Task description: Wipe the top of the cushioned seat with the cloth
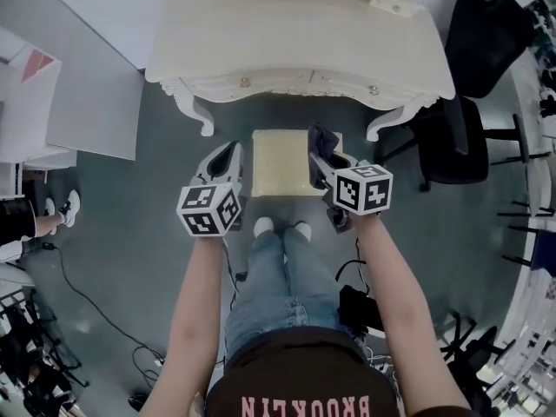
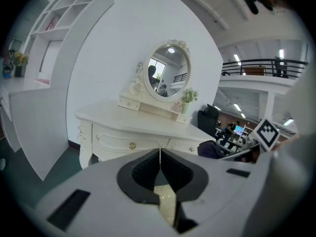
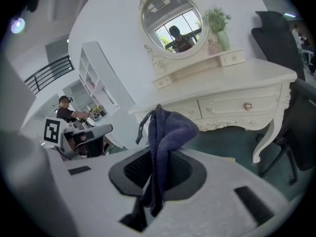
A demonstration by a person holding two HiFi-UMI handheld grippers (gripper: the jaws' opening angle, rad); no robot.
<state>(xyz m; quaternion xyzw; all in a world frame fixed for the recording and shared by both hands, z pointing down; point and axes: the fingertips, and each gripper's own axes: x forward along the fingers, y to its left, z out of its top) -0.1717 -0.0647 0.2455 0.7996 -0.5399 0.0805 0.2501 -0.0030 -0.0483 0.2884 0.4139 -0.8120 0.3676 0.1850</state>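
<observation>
A square cream cushioned seat (image 1: 280, 162) stands on the floor in front of a cream dressing table (image 1: 295, 46). My right gripper (image 1: 319, 160) hangs over the seat's right edge, shut on a dark blue cloth (image 1: 326, 142). That cloth (image 3: 163, 137) bunches up between the jaws and droops below them in the right gripper view. My left gripper (image 1: 228, 158) hovers just left of the seat, jaws shut with nothing in them. A sliver of the seat (image 2: 165, 201) shows below the jaws in the left gripper view.
The dressing table (image 2: 143, 132) carries an oval mirror (image 2: 167, 72) and a small plant (image 3: 217, 23). A black office chair (image 1: 460, 129) stands to the right, a white cabinet (image 1: 87, 76) to the left. Cables (image 1: 95, 307) lie on the grey floor. My shoes (image 1: 280, 228) touch the seat's near edge.
</observation>
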